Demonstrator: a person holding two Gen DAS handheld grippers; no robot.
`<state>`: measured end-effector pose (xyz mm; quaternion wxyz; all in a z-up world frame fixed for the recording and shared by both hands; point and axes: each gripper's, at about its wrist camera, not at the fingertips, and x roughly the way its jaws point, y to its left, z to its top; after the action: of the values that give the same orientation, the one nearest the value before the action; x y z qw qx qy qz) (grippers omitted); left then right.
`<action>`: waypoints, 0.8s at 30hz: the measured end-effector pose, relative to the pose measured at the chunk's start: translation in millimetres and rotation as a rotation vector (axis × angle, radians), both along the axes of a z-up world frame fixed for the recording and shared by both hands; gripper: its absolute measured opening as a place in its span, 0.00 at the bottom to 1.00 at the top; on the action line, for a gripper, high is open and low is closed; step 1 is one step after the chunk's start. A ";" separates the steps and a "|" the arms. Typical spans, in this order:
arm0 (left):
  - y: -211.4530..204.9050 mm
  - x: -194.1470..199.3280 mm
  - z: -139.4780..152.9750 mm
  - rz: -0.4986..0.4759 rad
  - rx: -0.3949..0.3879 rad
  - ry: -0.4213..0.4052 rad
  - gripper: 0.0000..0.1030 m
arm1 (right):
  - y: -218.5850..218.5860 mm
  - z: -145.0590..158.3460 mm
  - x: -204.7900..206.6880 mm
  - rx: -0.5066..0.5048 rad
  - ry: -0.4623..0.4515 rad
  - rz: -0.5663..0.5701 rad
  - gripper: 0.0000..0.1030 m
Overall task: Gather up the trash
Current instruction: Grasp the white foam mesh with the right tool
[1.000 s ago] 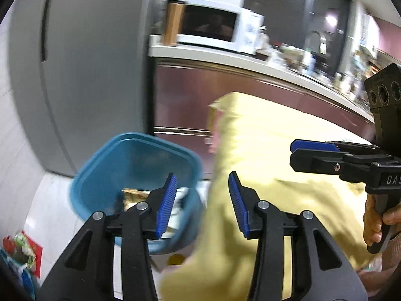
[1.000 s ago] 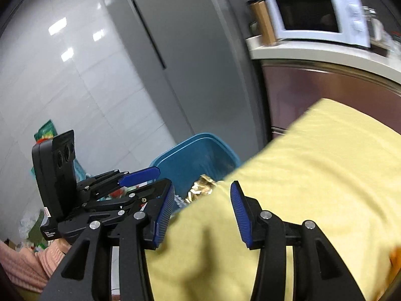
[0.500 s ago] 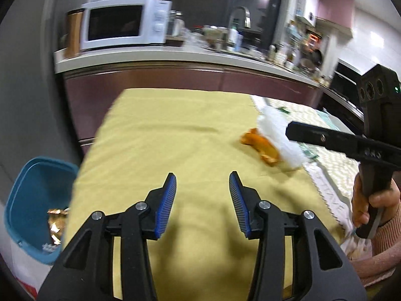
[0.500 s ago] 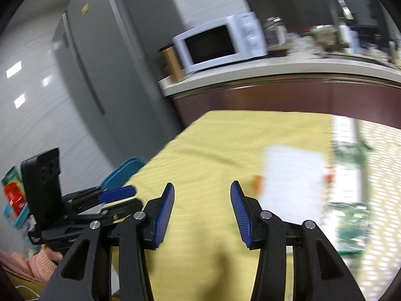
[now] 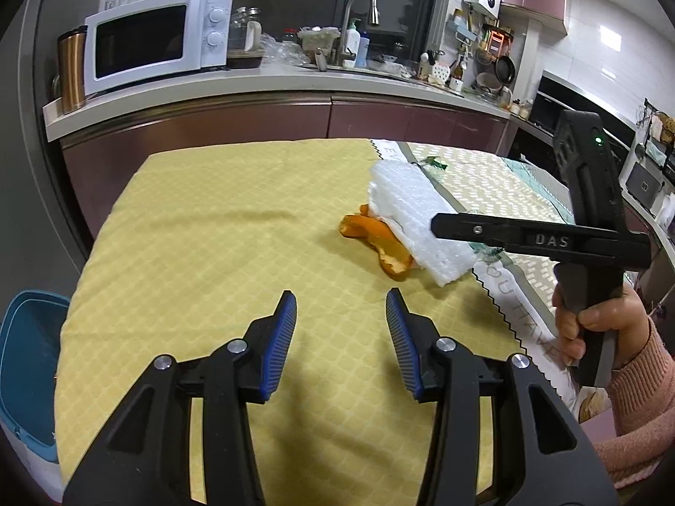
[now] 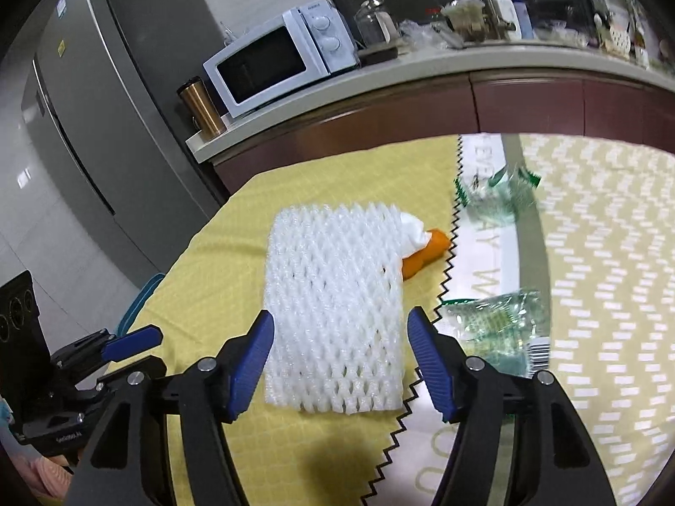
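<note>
A white foam net sleeve point(image 6: 337, 308) lies on the yellow tablecloth point(image 5: 219, 227), partly over an orange peel point(image 6: 426, 251). My right gripper point(image 6: 341, 316) hovers just above the sleeve's near end. Its jaws are opening, the sleeve shows between them, and the pads do not press on it. In the left wrist view the right gripper point(image 5: 438, 225) crosses in front of the foam sleeve point(image 5: 405, 206) and peel point(image 5: 379, 240). My left gripper point(image 5: 341, 295) is open over bare cloth with nothing between its fingers. Clear green wrappers point(image 6: 493, 329) lie to the right. The blue bin point(image 5: 25, 362) stands on the floor at the table's left end.
A patterned runner point(image 6: 599, 253) covers the table's right part, with a second green wrapper point(image 6: 493, 194) farther back. Behind the table a counter point(image 5: 253, 84) carries a microwave point(image 5: 156, 42) and a copper tumbler point(image 5: 71, 69). A grey fridge point(image 6: 84, 105) stands at the left.
Both views have swung from the blue bin at the table's end round to the tabletop. The right jaws have widened and the foam sleeve now lies between them. The left jaws look unchanged.
</note>
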<state>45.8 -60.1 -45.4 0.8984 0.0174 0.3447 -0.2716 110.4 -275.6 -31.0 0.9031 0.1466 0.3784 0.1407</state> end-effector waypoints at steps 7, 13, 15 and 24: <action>-5.9 5.1 -4.2 -0.012 0.012 0.017 0.42 | -4.2 -4.1 -4.4 0.078 0.011 0.029 0.09; -12.9 8.1 -7.4 -0.027 0.018 0.030 0.43 | -10.3 8.0 -17.7 0.113 -0.050 0.038 0.08; -17.5 8.8 -7.8 -0.038 0.024 0.029 0.42 | -17.6 14.8 -21.4 0.132 -0.075 0.026 0.08; -45.0 17.3 -7.4 -0.084 0.030 0.031 0.43 | -54.1 30.8 -38.3 0.182 -0.138 -0.056 0.08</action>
<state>63.1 -105.1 -52.8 0.8803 0.0412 0.3616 -0.3043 72.1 -329.7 -0.2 0.9135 0.2284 0.2965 0.1592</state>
